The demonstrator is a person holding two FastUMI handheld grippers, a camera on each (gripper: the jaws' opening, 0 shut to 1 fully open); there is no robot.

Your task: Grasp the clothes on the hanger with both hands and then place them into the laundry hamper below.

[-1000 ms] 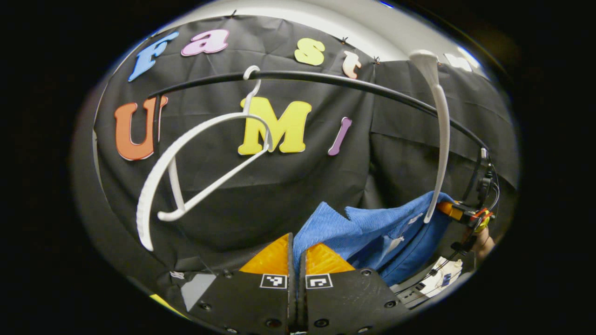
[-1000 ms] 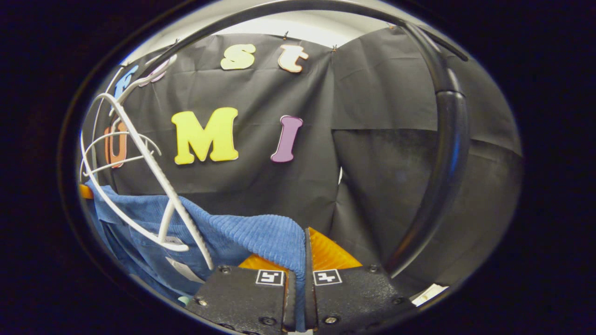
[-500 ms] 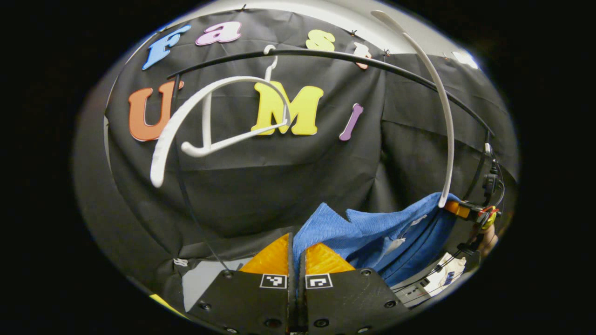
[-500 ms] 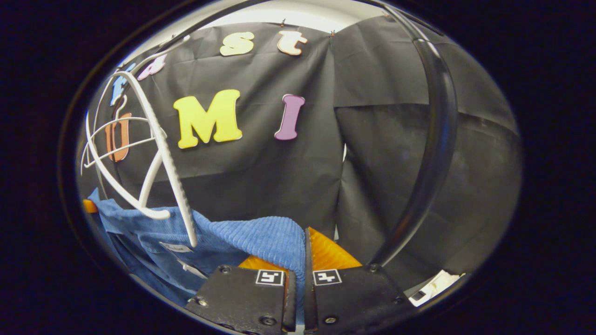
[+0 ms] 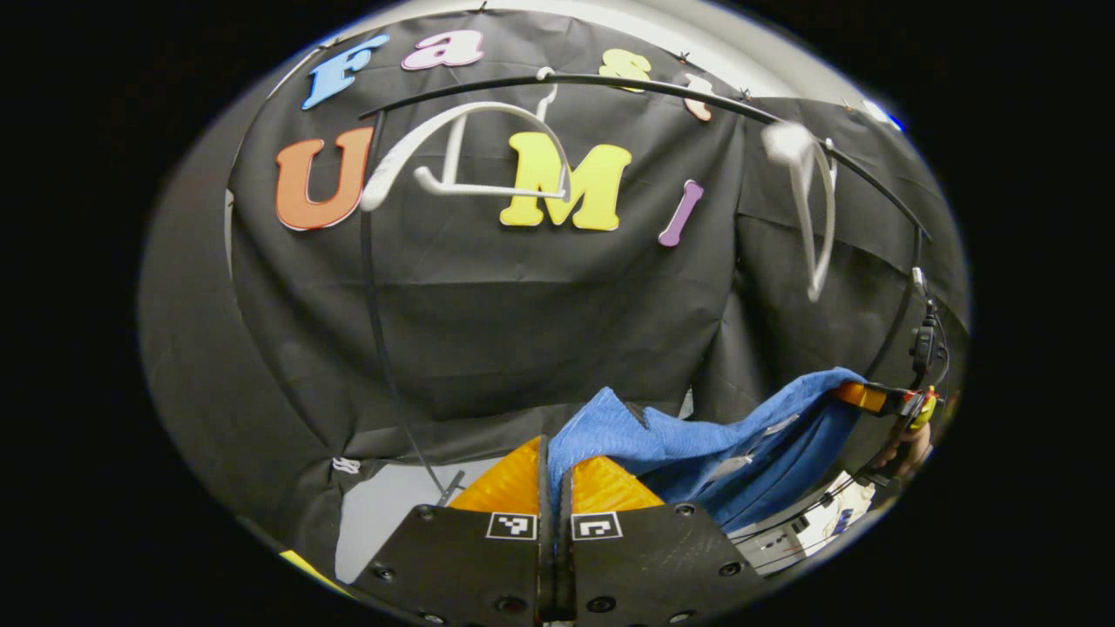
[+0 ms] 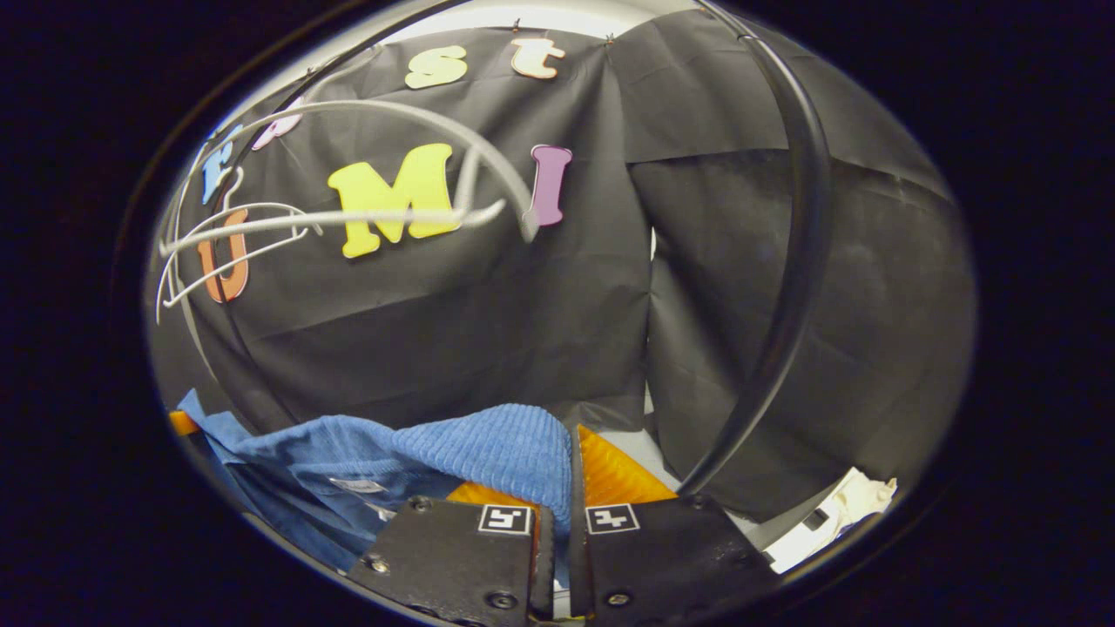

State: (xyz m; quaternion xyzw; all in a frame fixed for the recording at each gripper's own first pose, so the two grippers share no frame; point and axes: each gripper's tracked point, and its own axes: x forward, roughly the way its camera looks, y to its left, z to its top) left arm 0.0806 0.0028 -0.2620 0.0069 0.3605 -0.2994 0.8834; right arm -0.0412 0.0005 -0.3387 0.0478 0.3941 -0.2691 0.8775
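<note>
Blue garment [image 5: 697,435] now off and below white hanger [image 5: 806,200].

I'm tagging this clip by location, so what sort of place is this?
Likely a staged recording booth with a clothes rack, not a home closet: black cloth wall, a black rail holding bare white hangers, and a blue garment held by both grippers.

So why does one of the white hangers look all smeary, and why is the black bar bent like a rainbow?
In the right gripper view the near white hanger is streaked by motion blur, while the blue garment looks crisp. In the left gripper view the right-hand hanger is smeared too, the other hanger sharper. The black rail bows because the fisheye lens curves straight lines.
</note>
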